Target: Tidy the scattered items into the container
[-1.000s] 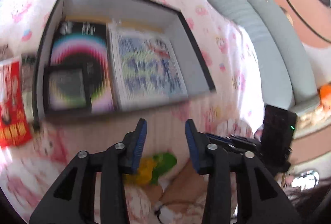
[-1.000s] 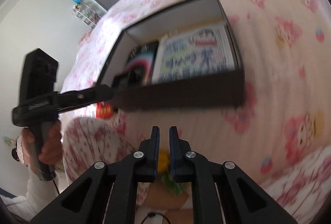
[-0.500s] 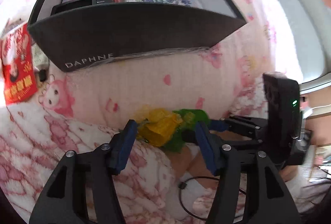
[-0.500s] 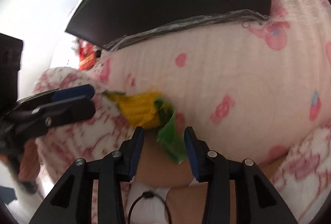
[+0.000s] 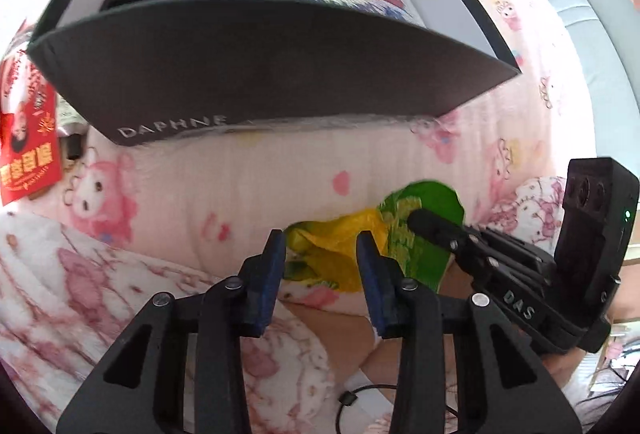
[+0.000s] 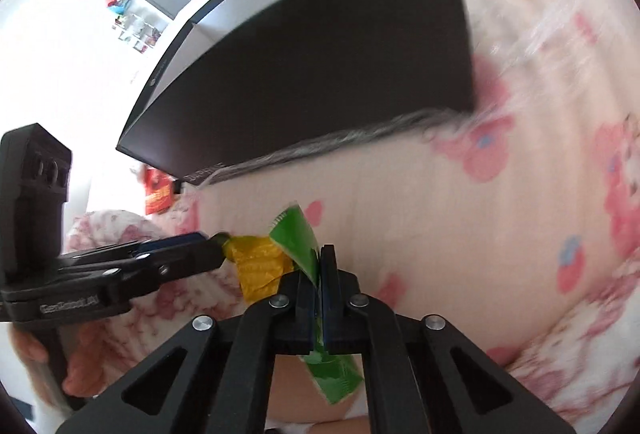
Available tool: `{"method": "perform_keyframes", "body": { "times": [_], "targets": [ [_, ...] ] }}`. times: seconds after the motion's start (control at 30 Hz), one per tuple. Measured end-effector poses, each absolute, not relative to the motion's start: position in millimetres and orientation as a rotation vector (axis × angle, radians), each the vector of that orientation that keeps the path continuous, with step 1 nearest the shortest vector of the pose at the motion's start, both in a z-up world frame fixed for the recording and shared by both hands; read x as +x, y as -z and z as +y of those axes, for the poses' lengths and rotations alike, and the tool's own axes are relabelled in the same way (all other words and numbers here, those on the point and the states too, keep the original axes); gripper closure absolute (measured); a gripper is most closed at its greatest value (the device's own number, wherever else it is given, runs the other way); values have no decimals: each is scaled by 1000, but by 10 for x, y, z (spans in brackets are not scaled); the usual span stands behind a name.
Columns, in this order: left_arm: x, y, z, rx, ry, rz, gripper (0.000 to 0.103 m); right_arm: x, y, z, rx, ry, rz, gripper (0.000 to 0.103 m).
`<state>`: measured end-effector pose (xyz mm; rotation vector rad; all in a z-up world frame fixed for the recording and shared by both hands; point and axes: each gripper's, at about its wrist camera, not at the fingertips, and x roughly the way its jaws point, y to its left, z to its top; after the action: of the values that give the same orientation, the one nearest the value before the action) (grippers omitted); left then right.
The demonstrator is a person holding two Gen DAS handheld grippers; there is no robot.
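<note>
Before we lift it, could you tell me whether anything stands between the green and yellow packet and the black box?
Only the box's own near wall. The packet lies below it on bare bedspread.

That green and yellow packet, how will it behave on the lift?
Probably floppy: the green and yellow packet is creased and folds where the right claw is shut on it. Likely light, as it is thin film. Its glossy surface may slip; the left claw straddles the yellow end.

Black angular left gripper (image 5: 320, 254) arms, silver screws, blue pads (image 5: 370, 274). Right gripper (image 6: 319, 274) alike, "DAS" lettered in white.
</note>
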<state>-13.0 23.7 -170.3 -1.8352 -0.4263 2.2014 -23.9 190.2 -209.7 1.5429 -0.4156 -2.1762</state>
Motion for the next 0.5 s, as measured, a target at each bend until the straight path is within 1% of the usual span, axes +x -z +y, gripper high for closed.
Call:
{"method": "perform_keyframes", "body": {
  "times": [0.17, 0.2, 0.23, 0.27, 0.3, 0.37, 0.5],
  "targets": [
    [-124, 1707, 277, -1812, -2146, -438, 65, -267, 2033, 2042, 1488, 2244, -469, 102],
    [-132, 1695, 295, -1798, -2140, -444, 64, -297, 1988, 2073, 1445, 2242, -508, 100],
    [-148, 1691, 299, -1778, -2133, -458, 63, -331, 1975, 2101, 1416, 2233, -539, 99],
    [-180, 1706, 329, -1765, -2123, -482, 60, -378, 1945, 2113, 1404, 2229, -551, 99],
    [-208, 1727, 352, -1755, -2110, -518, 57, -419, 1934, 2103, 1413, 2225, -535, 100],
    [-266, 1780, 366, -1749, -2088, -586, 57, -464, 1939, 2056, 1465, 2231, -477, 97],
    [-327, 1868, 397, -1744, -2102, -594, 57, -387, 1941, 2164, 1522, 2258, -443, 96]
  ]
}}
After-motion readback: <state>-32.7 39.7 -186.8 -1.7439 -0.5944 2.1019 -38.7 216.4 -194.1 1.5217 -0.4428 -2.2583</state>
